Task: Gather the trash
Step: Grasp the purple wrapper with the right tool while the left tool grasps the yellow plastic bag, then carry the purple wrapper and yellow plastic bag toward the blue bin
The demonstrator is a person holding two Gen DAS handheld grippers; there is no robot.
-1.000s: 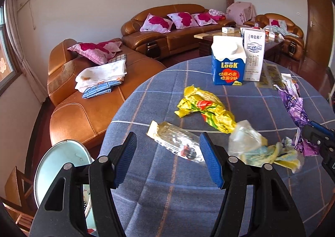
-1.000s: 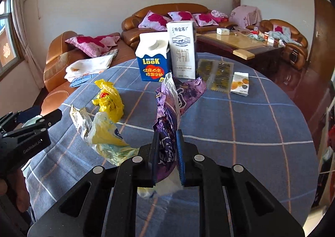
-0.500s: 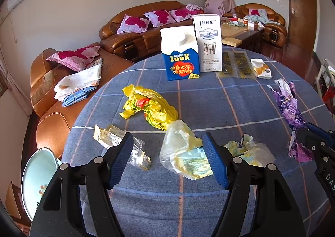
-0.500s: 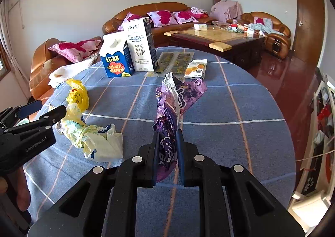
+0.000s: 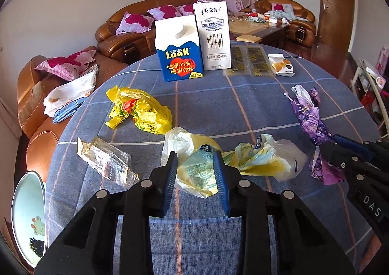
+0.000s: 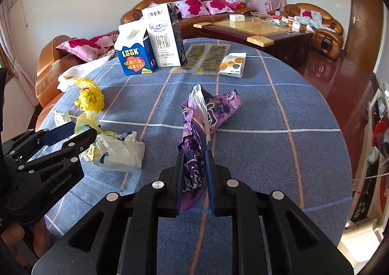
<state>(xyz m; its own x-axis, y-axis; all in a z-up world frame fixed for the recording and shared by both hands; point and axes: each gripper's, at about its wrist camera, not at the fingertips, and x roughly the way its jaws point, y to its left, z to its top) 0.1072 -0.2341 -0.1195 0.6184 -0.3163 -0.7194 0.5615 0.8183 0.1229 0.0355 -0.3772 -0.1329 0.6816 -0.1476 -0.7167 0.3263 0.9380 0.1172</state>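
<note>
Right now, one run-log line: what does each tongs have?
left tongs: closing around pale yellow bag | right tongs: shut on purple wrapper | table: yellow wrapper, clear wrapper uncollected

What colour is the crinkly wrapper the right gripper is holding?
Purple crinkly wrapper with some white, pinched in the right gripper; clearest in the right wrist view.

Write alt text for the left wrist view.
The left gripper is closing around a crumpled pale yellow plastic bag on a round table with a blue checked cloth. Farther back lie a yellow wrapper and two upright cartons; at right, the right gripper holds a purple wrapper.
</note>
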